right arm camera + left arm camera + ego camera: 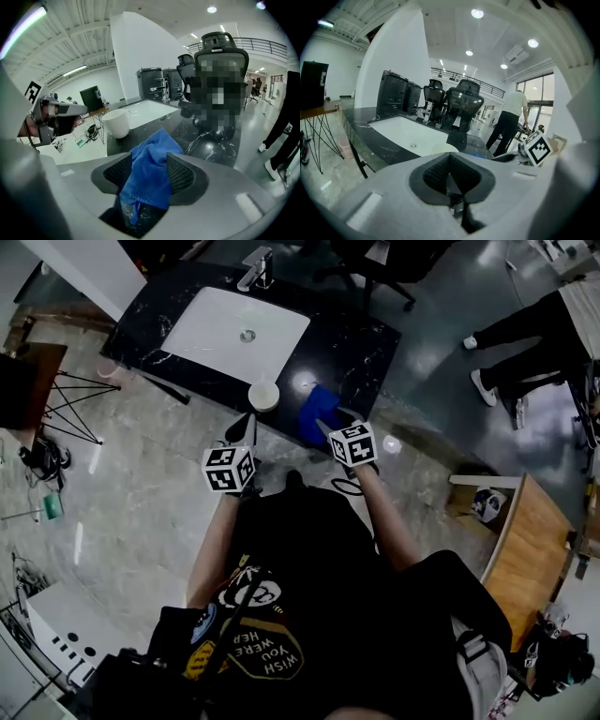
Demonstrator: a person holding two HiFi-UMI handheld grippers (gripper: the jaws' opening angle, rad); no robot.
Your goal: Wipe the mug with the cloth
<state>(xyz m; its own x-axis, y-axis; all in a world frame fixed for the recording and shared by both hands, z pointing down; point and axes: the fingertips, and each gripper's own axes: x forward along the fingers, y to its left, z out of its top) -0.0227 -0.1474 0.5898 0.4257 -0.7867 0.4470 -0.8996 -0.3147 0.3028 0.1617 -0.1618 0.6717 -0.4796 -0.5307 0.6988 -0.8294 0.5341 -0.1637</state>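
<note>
Right tool (149,173): jaws wide apart, blue cloth (154,150) bunched between them but not pinched as far as I can see. The cloth lies on the black bench (366,343), near its front edge. Left tool (451,176): pads together, nothing in them, hovering short of the bench edge.

Step, judged: grabbing the cloth; no wiping done yet.

Risks:
- Only a loose fold sits between the right jaws. Closing there may catch a corner, so the cloth dangles or slips out on lift.
- The cloth is close to the front edge, so a drag towards the person could pull it off onto the floor.
- The white mug (116,123) stands upright just left of the cloth and unheld. A sideways swing of either tool could knock it over or shove it.
- The left tool is closed and would have to open before steadying the mug. Wiping a free-standing mug would likely push it along the slick top.

Containers: the mug interior looks pale and empty from the head view, not certain. The white sink (216,324) beyond it holds nothing but its drain.
</note>
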